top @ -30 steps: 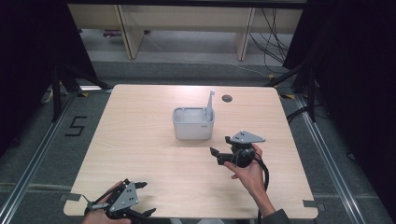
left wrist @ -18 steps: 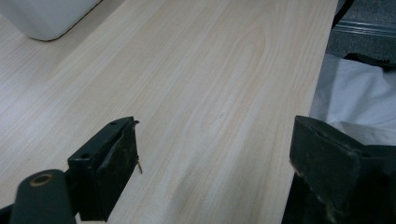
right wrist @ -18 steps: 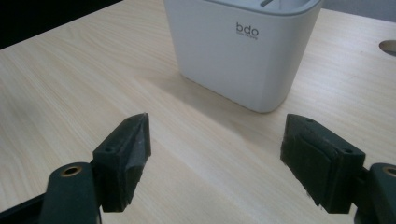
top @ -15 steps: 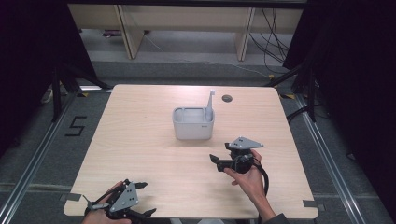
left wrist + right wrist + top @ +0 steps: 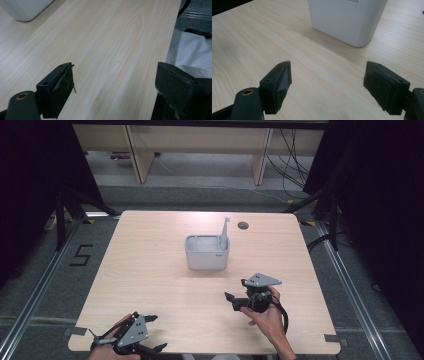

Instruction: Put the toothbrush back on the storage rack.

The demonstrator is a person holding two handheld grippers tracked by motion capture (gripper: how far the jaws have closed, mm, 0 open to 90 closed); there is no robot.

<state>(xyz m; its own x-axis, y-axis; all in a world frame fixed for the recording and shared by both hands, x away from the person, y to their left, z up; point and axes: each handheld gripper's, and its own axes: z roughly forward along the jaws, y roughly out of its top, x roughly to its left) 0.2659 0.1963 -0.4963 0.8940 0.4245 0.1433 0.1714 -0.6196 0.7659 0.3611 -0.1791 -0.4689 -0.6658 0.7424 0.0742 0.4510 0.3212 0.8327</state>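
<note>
A white rectangular container [image 5: 207, 252] stands at the middle of the wooden table [image 5: 150, 270], with a thin white upright piece [image 5: 225, 231] rising from its right end. My right gripper [image 5: 231, 302] is held to the near right of the container, apart from it, jaws open and pointing left. In the right gripper view the open right gripper [image 5: 327, 82] holds nothing and the container [image 5: 348, 20] is close ahead. My left gripper [image 5: 156, 333] rests at the table's near left edge, open. The left gripper [image 5: 115, 82] is over bare wood, with the container's corner [image 5: 25, 10] far off.
A dark round hole [image 5: 243, 225] sits in the table's far right part. The table's near edge [image 5: 172, 37] runs beside the left gripper, with white cloth [image 5: 190, 52] beyond it. Grey tape [image 5: 332, 338] marks the near corners. Shelving stands behind the table.
My right gripper has drawn back from the container toward the near edge of the table, still open. The left gripper has stayed put.
</note>
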